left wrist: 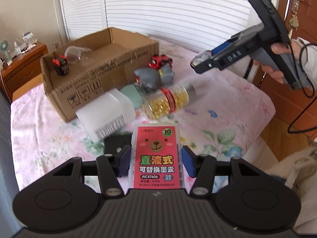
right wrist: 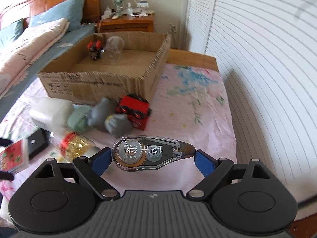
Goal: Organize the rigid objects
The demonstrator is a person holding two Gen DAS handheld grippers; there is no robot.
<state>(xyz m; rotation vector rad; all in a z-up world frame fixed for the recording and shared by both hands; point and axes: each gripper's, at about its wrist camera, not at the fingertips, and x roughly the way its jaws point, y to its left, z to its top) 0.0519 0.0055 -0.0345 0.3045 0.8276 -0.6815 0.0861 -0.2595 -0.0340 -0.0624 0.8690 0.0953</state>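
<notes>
Cardboard box (right wrist: 111,79) sits open on a pink floral bedsheet (right wrist: 190,107), with a toy car (right wrist: 94,49) and clear cup (right wrist: 114,48) inside. Nearer, the left gripper (left wrist: 155,159) clamps an ink-cartridge case (left wrist: 155,154); the right gripper (right wrist: 152,157) clamps a correction tape dispenser (right wrist: 150,151).

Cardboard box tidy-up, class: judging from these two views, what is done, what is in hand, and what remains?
Done: a red-black toy and a clear cup lie in the cardboard box.
In hand: left gripper holds the ink cartridge case; right gripper holds the correction tape.
Left: white bottle, capsule bottle, grey toy, red car.
</notes>
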